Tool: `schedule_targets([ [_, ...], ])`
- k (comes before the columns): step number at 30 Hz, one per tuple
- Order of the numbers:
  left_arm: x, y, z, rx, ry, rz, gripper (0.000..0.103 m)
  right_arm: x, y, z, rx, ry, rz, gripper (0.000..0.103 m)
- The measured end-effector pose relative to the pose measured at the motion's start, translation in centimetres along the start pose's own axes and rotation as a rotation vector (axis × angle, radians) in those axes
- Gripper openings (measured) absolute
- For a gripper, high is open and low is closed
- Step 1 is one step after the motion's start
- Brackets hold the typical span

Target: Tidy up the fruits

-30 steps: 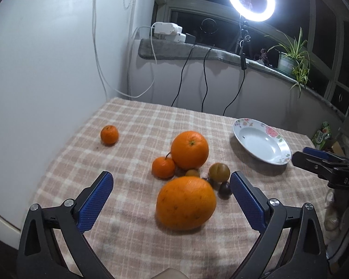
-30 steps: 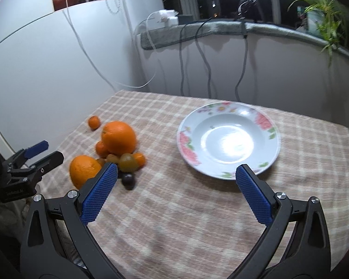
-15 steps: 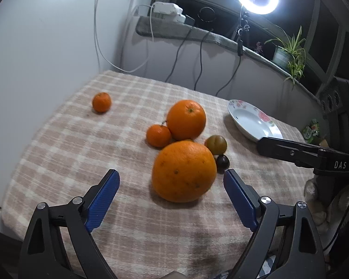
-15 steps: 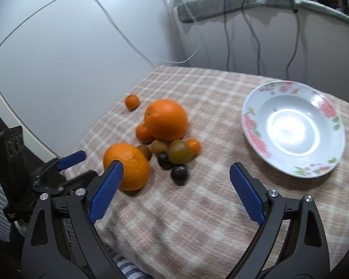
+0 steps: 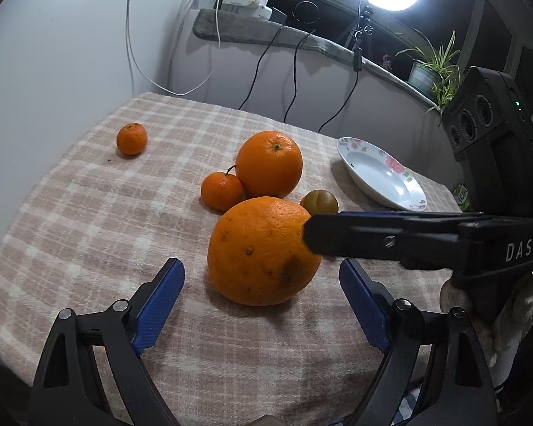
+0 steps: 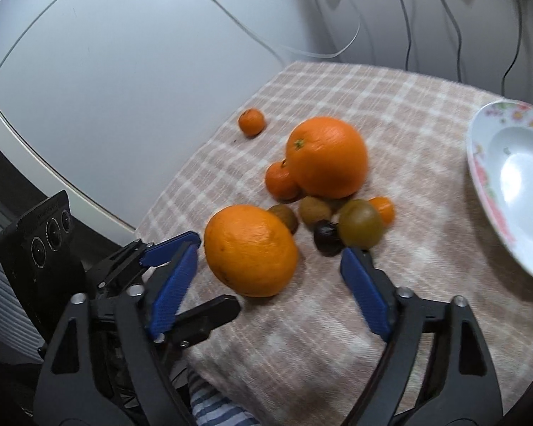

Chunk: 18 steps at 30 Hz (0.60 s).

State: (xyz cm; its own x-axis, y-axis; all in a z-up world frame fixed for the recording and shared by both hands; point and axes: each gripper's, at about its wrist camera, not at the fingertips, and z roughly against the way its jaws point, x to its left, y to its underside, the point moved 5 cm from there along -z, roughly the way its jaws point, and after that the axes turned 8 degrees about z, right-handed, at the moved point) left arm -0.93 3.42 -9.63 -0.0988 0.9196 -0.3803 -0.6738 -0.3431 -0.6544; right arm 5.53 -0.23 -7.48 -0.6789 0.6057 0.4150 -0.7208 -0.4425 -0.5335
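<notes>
"DAS" is showing in white letters on the black body of the right gripper, seen from the left wrist view. Nothing else is reading clearly; the green packet behind the plate is carrying print too small to make out.

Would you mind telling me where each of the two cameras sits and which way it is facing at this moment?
Left wrist view: sits on the left hand-held gripper, looking along its open fingers at the near large orange, the floral plate behind; the right hand-held gripper crosses in from the right.
Right wrist view: sits on the right hand-held gripper, open, facing the same orange from the other side; the left hand-held gripper shows at lower left.
Shared: both large oranges, tangerines, plate, checked cloth.
</notes>
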Motion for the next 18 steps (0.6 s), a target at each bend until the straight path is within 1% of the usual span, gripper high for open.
schedule_targets([
  [8, 0.2, -0.1, -0.7, 0.007, 0.010, 0.003, 0.087, 0.2, -0.2, -2.0, 0.035, -0.029, -0.011, 0.081],
  [10, 0.2, -0.1, -0.9, 0.011, 0.015, 0.005, 0.083, 0.1, -0.2, -2.3, 0.045, -0.037, -0.017, 0.079],
  [14, 0.3, 0.0, -1.6, 0.025, 0.020, 0.013, 0.081, 0.3, -0.2, -2.7, 0.063, -0.053, -0.013, 0.074],
  [15, 0.3, 0.0, -1.8, 0.029, 0.021, 0.015, 0.078, 0.3, -0.1, -2.8, 0.066, -0.053, -0.010, 0.074],
  [18, 0.3, 0.2, -2.1, 0.040, 0.032, 0.019, 0.075, 0.3, -0.1, -2.9, 0.074, -0.050, -0.006, 0.072],
])
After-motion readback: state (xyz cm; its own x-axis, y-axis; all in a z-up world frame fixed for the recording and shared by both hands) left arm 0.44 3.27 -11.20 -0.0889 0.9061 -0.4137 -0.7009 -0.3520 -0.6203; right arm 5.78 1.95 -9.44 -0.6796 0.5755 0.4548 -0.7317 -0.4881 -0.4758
